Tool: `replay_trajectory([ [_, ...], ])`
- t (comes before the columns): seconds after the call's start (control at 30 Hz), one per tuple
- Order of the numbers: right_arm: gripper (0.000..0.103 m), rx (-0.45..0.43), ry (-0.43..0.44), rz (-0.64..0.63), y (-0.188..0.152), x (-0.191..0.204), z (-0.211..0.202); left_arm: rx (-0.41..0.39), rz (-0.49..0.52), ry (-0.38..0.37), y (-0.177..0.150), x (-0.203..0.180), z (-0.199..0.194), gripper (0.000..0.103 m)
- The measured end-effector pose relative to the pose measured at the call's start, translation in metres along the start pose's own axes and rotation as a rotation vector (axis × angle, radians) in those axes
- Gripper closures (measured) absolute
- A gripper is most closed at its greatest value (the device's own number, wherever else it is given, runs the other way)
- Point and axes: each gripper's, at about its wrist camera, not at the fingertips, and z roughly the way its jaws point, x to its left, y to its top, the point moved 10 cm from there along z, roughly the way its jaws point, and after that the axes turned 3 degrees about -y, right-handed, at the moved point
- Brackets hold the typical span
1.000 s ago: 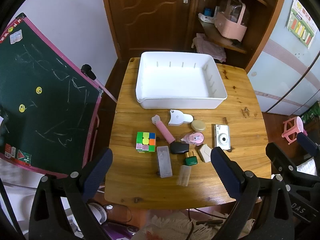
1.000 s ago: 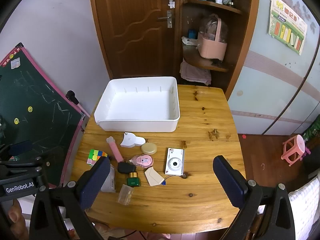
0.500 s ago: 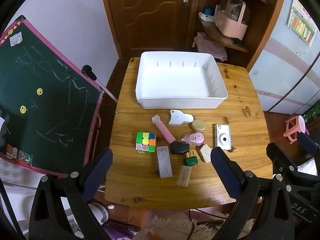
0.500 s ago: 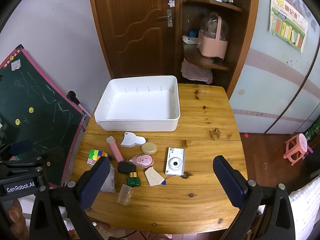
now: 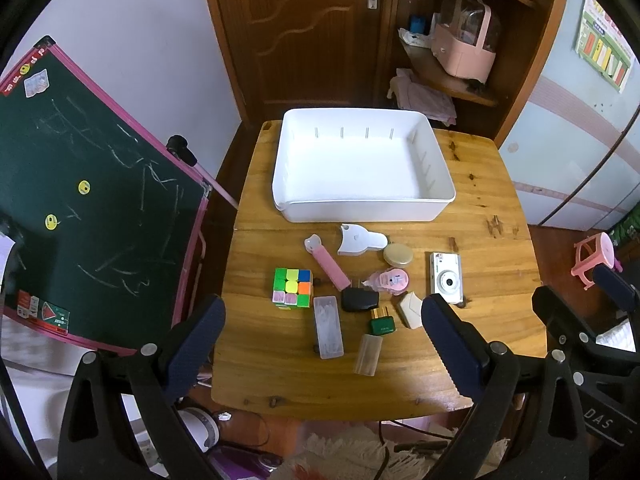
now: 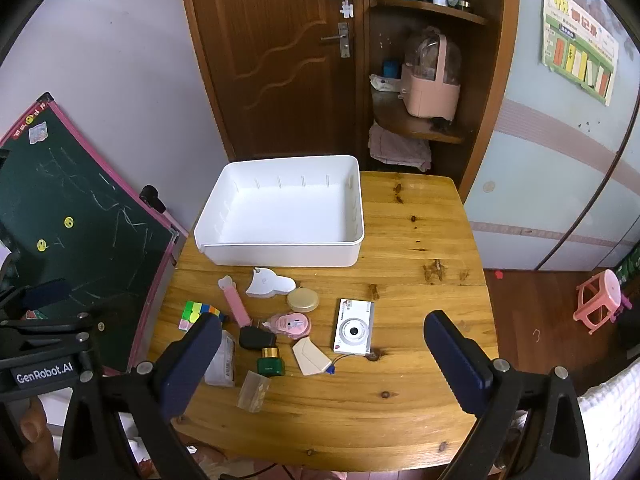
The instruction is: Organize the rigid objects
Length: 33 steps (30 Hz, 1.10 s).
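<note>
Hovering above the near table edge, the left gripper and right gripper are both held with jaws spread wide and nothing between them. Just beyond them, small hard items lie clustered on the wooden table: a clear case, a colour cube, a green bottle, a black plug, a pink stick, a gold lid and a white camera. Several of these are noted as touching or nearly touching. Risk judged: closing on one piece could nudge or drag a neighbour, since gaps are narrow; the low, flat pieces could slip from the pads or be pushed off the near edge. Farther back, the white bin, presumably the destination, is seen holding nothing; its rim is raised, so a low carry could clip it.
</note>
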Motion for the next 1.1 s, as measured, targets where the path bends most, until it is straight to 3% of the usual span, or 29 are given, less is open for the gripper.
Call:
replay_trajectory([
  [0.5,0.002,-0.001,0.002,0.003,0.002,-0.003,-0.003,-0.010,-0.004,0.009,0.009,0.023,-0.005,0.004],
  [0.63,0.002,-0.004,0.007,0.001,0.002,-0.003,-0.004,-0.014,-0.001,0.020,0.008,0.005,-0.013,0.004],
  [0.97,0.002,-0.010,0.042,-0.017,-0.010,-0.008,-0.014,-0.025,-0.018,0.040,0.009,0.020,-0.024,0.004],
  [1.1,0.002,-0.011,0.059,-0.025,-0.015,-0.010,-0.016,-0.028,-0.022,0.056,-0.007,0.004,-0.023,0.004],
])
